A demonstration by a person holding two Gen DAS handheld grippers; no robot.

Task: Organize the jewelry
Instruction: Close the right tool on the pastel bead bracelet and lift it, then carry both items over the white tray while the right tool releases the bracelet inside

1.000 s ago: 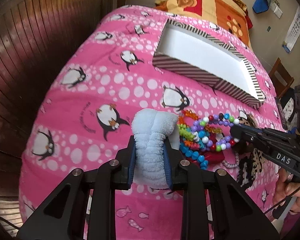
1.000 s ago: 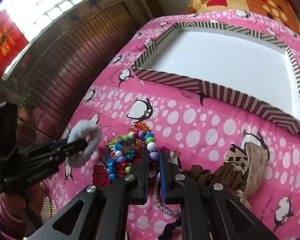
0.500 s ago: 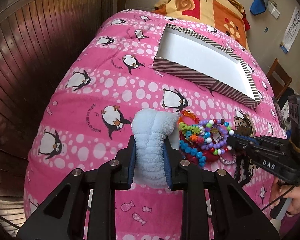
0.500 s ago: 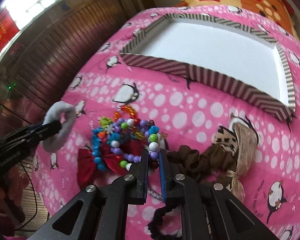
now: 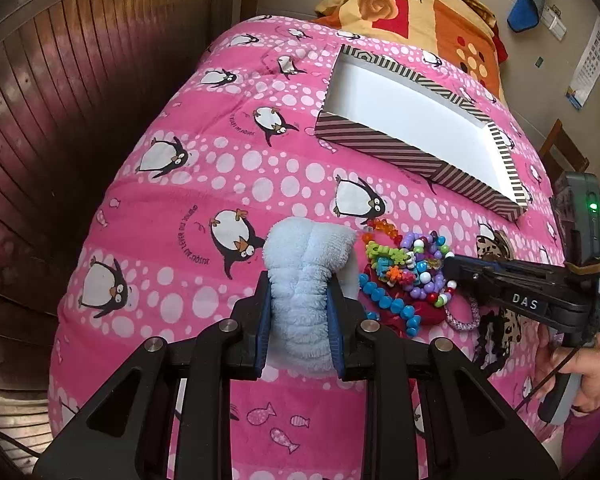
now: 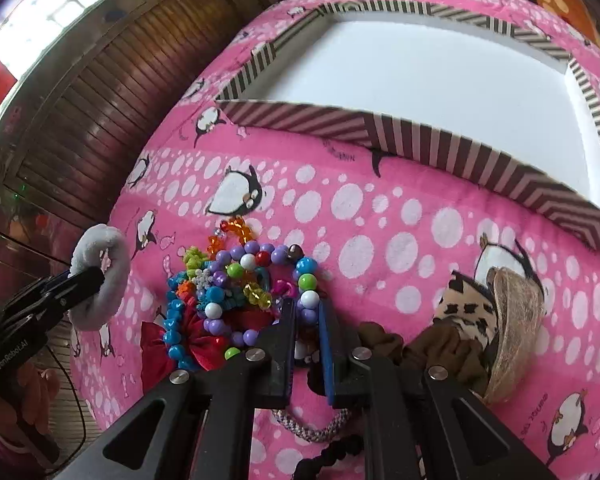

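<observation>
My left gripper (image 5: 298, 276) is shut on a fluffy pale-blue scrunchie (image 5: 306, 256), held above the pink penguin blanket; it also shows in the right wrist view (image 6: 100, 276). My right gripper (image 6: 308, 308) is shut on a purple, white and green bead bracelet (image 6: 306, 288) at the edge of a pile of colourful bead jewelry (image 5: 404, 268). A red bow (image 6: 196, 340) lies under the pile. A striped box (image 5: 380, 144) with a white inside stands farther back; it also shows in the right wrist view (image 6: 420, 140).
Brown scrunchie (image 6: 420, 348), leopard and beige hair bows (image 6: 484, 304), a braided band (image 6: 312, 432) and a black scrunchie (image 6: 332, 452) lie right of the pile. A dark wooden wall (image 5: 60, 120) borders the bed's left. An orange pillow (image 5: 412, 12) lies behind the box.
My right gripper has moved closer over the bead pile, still closed on the bracelet. My left gripper has pulled back a little with the scrunchie.
</observation>
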